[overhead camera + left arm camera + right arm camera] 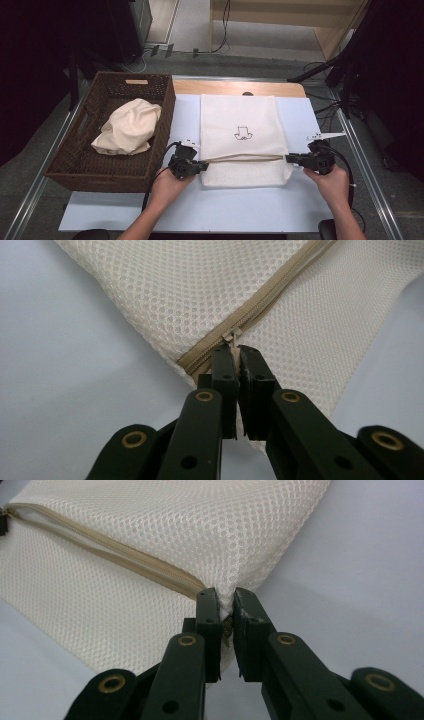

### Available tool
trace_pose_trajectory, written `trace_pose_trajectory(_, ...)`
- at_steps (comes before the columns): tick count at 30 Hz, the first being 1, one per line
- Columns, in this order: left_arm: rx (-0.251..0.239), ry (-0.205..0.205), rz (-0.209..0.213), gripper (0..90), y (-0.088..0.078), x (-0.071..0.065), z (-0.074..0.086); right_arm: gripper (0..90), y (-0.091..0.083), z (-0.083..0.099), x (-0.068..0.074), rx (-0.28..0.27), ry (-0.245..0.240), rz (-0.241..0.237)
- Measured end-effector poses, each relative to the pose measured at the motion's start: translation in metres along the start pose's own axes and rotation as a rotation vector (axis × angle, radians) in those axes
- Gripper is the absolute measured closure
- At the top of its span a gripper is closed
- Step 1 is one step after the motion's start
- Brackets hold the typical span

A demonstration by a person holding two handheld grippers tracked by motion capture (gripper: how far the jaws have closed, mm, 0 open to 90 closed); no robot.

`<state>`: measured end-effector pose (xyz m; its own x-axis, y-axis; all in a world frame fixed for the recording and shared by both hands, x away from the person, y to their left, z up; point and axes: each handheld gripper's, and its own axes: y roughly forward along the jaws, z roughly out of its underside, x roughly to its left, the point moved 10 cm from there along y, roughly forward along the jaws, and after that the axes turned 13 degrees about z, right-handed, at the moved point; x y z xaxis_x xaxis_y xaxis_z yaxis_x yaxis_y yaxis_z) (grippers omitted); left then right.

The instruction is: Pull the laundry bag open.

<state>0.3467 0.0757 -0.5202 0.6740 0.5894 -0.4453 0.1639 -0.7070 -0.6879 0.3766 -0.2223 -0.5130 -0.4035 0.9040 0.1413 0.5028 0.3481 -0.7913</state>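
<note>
The left claw (235, 352) is closed to a narrow slit, and the small metal zipper pull (231, 336) of the mesh bag (242, 142) is pinched between its tips. The right claw (225, 600) is likewise nearly closed, clamped on the bag's corner at the opposite end of the zipper (110, 550); a bit of mesh is bunched between its jaws. Whether the zipper's end tab is also caught there cannot quite be made out.

One mesh bag is counted, lying flat on the white-covered worktop (200, 210), with a small dark drawing printed on its upper part. One tan zipper is seen running across the bag's lower part, from claw to claw, closed along its visible length. One dark wicker basket (70, 165) is set just to the left of the bag, and one crumpled cream cloth (129, 127) is held inside it. Two claws are counted, one at each side edge of the bag.
</note>
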Motion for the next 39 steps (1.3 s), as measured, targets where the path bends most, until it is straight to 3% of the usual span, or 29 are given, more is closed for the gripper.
trace_pose_trajectory(7, -0.005, -0.004, 0.020, 86.6, 0.004, 0.001, -0.001, 83.1, 0.007, 0.000, 0.007, 0.020, -0.011, 0.001)
trace_pose_trajectory(14, 0.000, 0.006, 0.045, 86.5, 0.009, -0.004, -0.003, 82.9, 0.011, 0.000, 0.018, 0.028, -0.011, -0.028)
trace_pose_trajectory(19, -0.018, 0.017, 0.081, 86.5, 0.006, -0.015, -0.008, 82.9, 0.011, -0.003, 0.025, 0.017, 0.005, -0.043)
trace_pose_trajectory(24, -0.031, 0.062, 0.105, 86.5, 0.002, -0.032, -0.012, 83.0, 0.005, -0.006, 0.038, -0.018, -0.004, -0.056)
trace_pose_trajectory(30, -0.009, 0.053, 0.083, 86.4, 0.015, -0.018, -0.010, 82.6, 0.009, -0.005, 0.039, -0.020, -0.006, -0.043)
trace_pose_trajectory(32, -0.032, 0.051, 0.092, 86.4, 0.016, -0.020, -0.013, 82.6, 0.010, -0.006, 0.038, -0.023, 0.002, -0.046)
trace_pose_trajectory(35, -0.036, 0.079, 0.085, 86.1, 0.017, -0.024, -0.017, 82.6, 0.011, -0.008, 0.040, -0.034, 0.014, -0.060)
trace_pose_trajectory(39, -0.010, 0.063, 0.074, 85.4, 0.021, -0.015, -0.013, 81.4, 0.014, -0.008, 0.041, -0.029, -0.005, -0.040)
